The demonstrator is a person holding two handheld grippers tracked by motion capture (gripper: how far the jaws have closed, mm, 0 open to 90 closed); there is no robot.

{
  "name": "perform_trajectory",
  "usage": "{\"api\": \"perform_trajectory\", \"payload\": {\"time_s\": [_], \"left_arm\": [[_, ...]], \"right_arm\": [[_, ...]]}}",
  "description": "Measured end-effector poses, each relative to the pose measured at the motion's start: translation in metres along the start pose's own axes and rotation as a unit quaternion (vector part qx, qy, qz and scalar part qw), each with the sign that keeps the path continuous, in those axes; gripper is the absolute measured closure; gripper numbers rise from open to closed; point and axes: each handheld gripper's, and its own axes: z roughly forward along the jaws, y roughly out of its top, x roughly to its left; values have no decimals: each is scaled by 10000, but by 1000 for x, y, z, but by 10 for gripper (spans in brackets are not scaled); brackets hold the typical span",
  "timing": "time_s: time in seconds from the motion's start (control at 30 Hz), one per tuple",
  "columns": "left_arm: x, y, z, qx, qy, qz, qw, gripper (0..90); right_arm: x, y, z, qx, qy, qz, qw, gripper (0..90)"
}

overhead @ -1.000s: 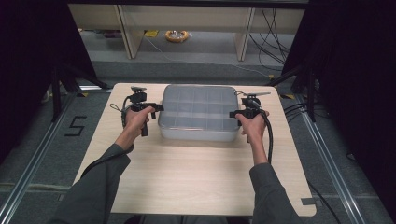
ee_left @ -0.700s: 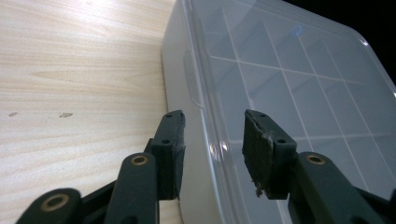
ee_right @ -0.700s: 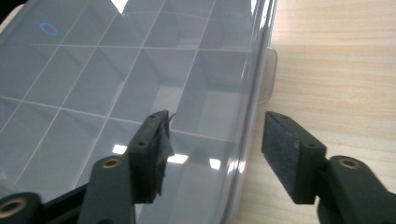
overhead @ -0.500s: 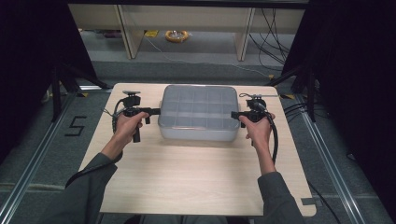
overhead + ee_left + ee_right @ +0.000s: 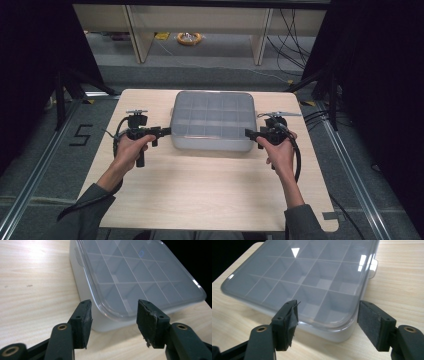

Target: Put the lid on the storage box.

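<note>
Over on the left, the left hand [image 5: 131, 149] grips the left gripper [image 5: 166, 131], which lies level and points right at the box [image 5: 212, 120], its tips just shy of the box's left wall. In the left gripper view its jaws have just been opening and now stand parted about halfway, nothing between the pads [image 5: 83, 322]; the box's near corner sits just beyond the gap, a hair clear of them. Centre stage, the box itself: a pale grey case with a clear lid [image 5: 140, 275], sitting flat on the far half of the wooden table [image 5: 200, 195], midway between the two grippers. Through the lid you can see a grid of dividers, and the compartments look bare as far as the views let you tell. A small latch tab [image 5: 373, 266] sticks out from one side wall in the right gripper view. On to the right: the right hand [image 5: 281, 152] holds the right gripper [image 5: 249, 133], level again and aimed left at the box's right wall, tips just beside it. Its jaws have also just been opening and stand well apart, holding nothing, with the box corner beyond the gap and no pad pressing on it. Both forearms, in grey sleeves [image 5: 85, 210], come in from the near edge, and cables [image 5: 299, 160] trail off each gripper.
</note>
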Motion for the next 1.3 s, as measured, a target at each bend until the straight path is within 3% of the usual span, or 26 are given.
{"api": "perform_trajectory", "payload": {"time_s": [0.03,0.07,0.1,0.33,0.37,0.63,0.7,0.73,0.77,0.83,0.97,1.13,1.3], "left_arm": [[-1,-3,-1,18,-20,-7,10000,449],[-1,-7,-2,28,-44,3,10000,443],[-2,-13,-5,65,-76,55,9999,437],[-8,-31,-10,110,-130,169,9997,403],[-9,-33,-11,153,-125,225,9996,386],[-22,-48,-25,77,-256,476,9985,362],[-24,-53,-26,131,-221,552,9981,354],[-25,-55,-26,136,-233,576,9980,351],[-27,-61,-27,179,-233,646,9975,339],[-27,-63,-28,252,-262,717,9968,321],[-30,-75,-29,227,-387,694,9966,304],[-34,-85,-33,282,-439,814,9953,275],[-37,-93,-35,346,-448,1000,9934,268]], "right_arm": [[5,-3,-2,28,28,128,9999,339],[4,-4,-3,-60,62,-108,9999,337],[7,-10,-5,-85,133,-159,9997,330],[16,-28,-8,55,258,-108,9996,309],[15,-31,-8,78,248,-337,9991,298],[24,-38,-14,82,353,-473,9982,277],[27,-39,-16,37,395,-499,9980,277],[30,-41,-17,56,436,-400,9982,275],[29,-44,-17,57,522,-532,9972,268],[31,-48,-17,83,555,-574,9968,261],[34,-53,-19,98,559,-659,9962,237],[38,-60,-23,25,731,-677,9950,207],[40,-66,-24,17,750,-723,9946,189]]}}
